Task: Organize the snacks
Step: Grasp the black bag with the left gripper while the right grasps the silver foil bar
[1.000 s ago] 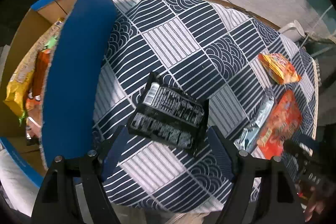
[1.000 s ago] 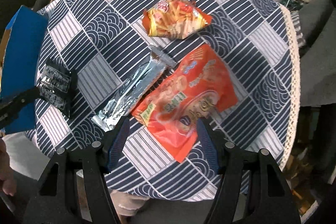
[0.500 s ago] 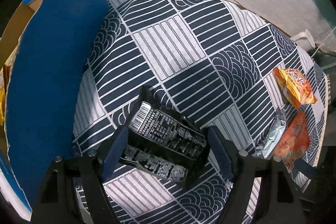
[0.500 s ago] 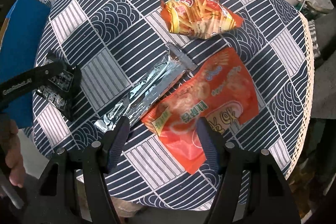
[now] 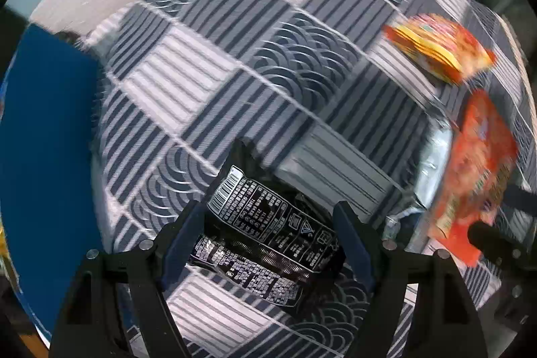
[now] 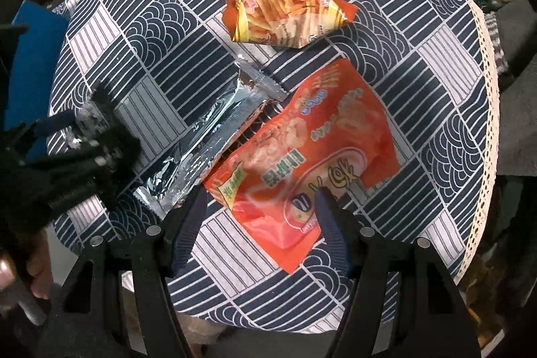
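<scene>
**Left hand-held gripper drops over the black packet**

At the far left edge of the bench, the blue cardboard box (image 5: 47,156) with its raised flap now fills less of the left wrist view than it did a second ago, when the snacks already stowed inside it could be seen. Just right of it, the left hand-held gripper (image 5: 268,240) has come down and across the navy-and-white patterned tablecloth (image 5: 208,83), so the flat black foil snack packet with white print and a barcode (image 5: 265,223) now lies between its spread fingers rather than ahead of them. The pads do not yet press on it, so nothing is lifted. Judging from this, the grasp is lined up and closing is the next move, then a short carry to the box.

Further right, three snacks wait: a long silver foil wrapper (image 6: 208,136), a large orange-red flat snack bag (image 6: 302,156) touching it, and beyond them a yellow-and-orange bag of stick crisps (image 6: 288,12). The right hand-held gripper (image 6: 258,217) hovers with fingers apart over the near end of the orange-red bag, holding nothing and barely shifted.
</scene>
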The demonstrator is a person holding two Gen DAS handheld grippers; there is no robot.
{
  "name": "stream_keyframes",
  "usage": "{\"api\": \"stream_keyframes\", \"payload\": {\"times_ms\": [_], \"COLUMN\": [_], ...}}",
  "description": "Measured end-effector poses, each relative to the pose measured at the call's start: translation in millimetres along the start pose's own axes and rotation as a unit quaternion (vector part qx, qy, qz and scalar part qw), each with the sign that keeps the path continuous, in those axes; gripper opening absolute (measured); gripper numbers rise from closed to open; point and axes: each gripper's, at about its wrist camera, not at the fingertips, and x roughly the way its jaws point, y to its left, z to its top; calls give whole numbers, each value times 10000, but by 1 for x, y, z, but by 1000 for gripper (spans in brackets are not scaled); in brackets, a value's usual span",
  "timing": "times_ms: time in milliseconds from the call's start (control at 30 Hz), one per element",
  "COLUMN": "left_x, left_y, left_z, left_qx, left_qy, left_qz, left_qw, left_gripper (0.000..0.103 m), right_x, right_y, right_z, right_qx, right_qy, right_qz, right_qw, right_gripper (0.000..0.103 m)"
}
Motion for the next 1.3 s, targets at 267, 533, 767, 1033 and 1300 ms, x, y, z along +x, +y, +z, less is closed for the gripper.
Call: {"api": "stream_keyframes", "payload": {"times_ms": [267,533,767,1033,1300], "left_x": [-10,-26,-36,-28,-6], "left_y": [-33,-20,23,48,41], "left_z": [-10,-13,-43,-60,-51], "left_qx": [406,58,-1171,-1858,-2151], "left_qy": [-93,-40,192,278,484], "left_qz": [-321,-608,-515,-985,-794], "left_qw": [9986,9981,9916,9772,9721], "left_gripper": [80,80,80,80,80], "right_x": [-13,-22,-28,-23,-15], "right_y": [-17,-22,-4,19,19], "right_z": [-13,-23,-24,-26,-31], "right_qx": [30,51,-134,-357,-417], "right_qy": [-55,-77,-99,-92,-21], "right_qz": [-75,-119,-100,-155,-211], "right_qw": [10000,9999,9998,9992,9989], "right_gripper": [67,67,67,67,67]}}
